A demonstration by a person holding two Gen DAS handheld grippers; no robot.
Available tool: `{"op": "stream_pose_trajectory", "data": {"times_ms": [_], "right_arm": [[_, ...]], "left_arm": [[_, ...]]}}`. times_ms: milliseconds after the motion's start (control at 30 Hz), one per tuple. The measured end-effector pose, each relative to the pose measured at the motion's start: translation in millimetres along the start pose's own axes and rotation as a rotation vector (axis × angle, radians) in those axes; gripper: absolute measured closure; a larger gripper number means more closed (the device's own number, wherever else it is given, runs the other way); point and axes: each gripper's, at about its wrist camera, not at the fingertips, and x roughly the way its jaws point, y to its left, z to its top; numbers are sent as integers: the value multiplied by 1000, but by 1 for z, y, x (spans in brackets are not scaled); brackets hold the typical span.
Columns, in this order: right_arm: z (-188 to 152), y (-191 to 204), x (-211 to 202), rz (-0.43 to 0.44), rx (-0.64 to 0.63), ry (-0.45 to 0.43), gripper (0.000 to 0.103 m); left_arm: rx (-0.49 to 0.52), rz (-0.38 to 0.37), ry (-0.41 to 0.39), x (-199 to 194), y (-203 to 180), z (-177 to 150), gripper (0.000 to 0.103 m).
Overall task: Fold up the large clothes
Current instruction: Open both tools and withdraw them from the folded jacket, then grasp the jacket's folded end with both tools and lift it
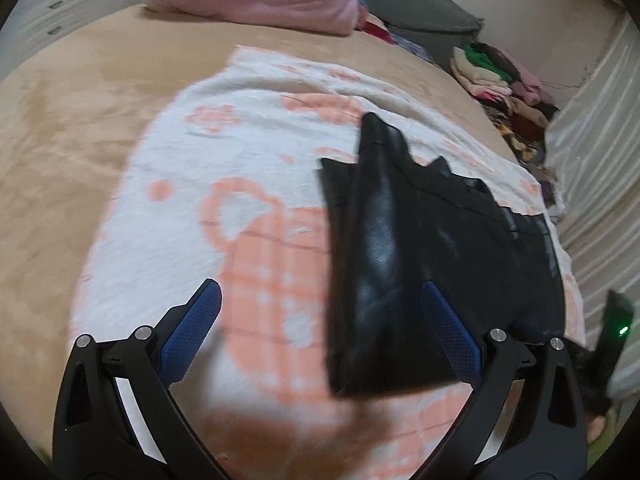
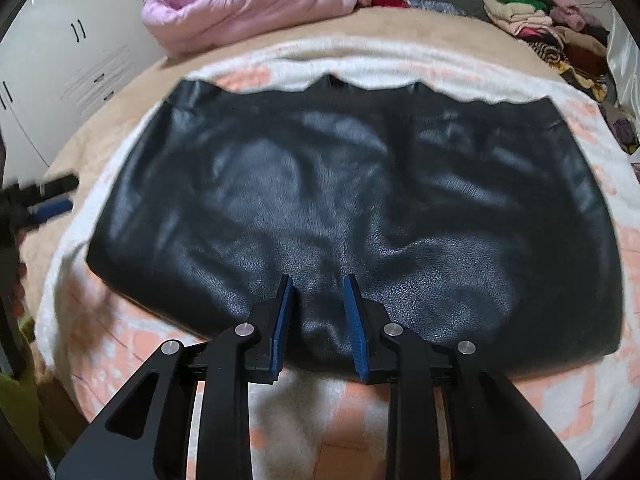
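A black leather-look garment point(image 2: 352, 200) lies spread flat on a white and peach patterned blanket point(image 2: 100, 320), waistband at the far side. My right gripper point(image 2: 318, 284) sits at its near hem, jaws a narrow gap apart with a raised fold of the garment between the blue pads; the grip is not clear. In the left wrist view the garment point(image 1: 400, 240) lies to the right, one end folded up. My left gripper point(image 1: 320, 300) is wide open above the blanket point(image 1: 240, 160), its right finger point(image 1: 448, 328) next to the garment's near end.
A rolled pink quilt point(image 2: 248, 8) lies at the far side of the tan bed point(image 1: 80, 100). A pile of folded clothes point(image 2: 540, 16) is stacked at the far right. White wardrobe doors point(image 2: 60, 60) stand at the left. A pale curtain point(image 1: 592, 160) hangs at the right.
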Motion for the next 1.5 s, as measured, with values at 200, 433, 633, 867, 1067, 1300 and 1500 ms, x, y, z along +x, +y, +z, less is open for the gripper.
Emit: {"op": "stream_pose_trajectory", "data": {"times_ms": [200,433,633,867,1067,1300,1500], "right_arm": [[-8,-10,14,39,15,-14,78],[-2,-15,4,67,5,2,78],[42,-26,-18,60,-16,-84,83],[114,-42,27,-7,43,-91,91],[117,-63,88,27,112,33,95],[107,-58,38,78,114,-44,91],[48,-38,-24,96,50,-112,71]], "left_arm": [[18,-25,80,49,-17,26,10],[-34,-33,171,110,-7,45,10],[-33,-108,148,111,-10,46,51],[-4,-130,108,95,-21,48,68],[18,-146,95,91,-27,57,75],[33,-145,86,83,-34,60,79],[57,-134,85,80,-39,63,79]]}}
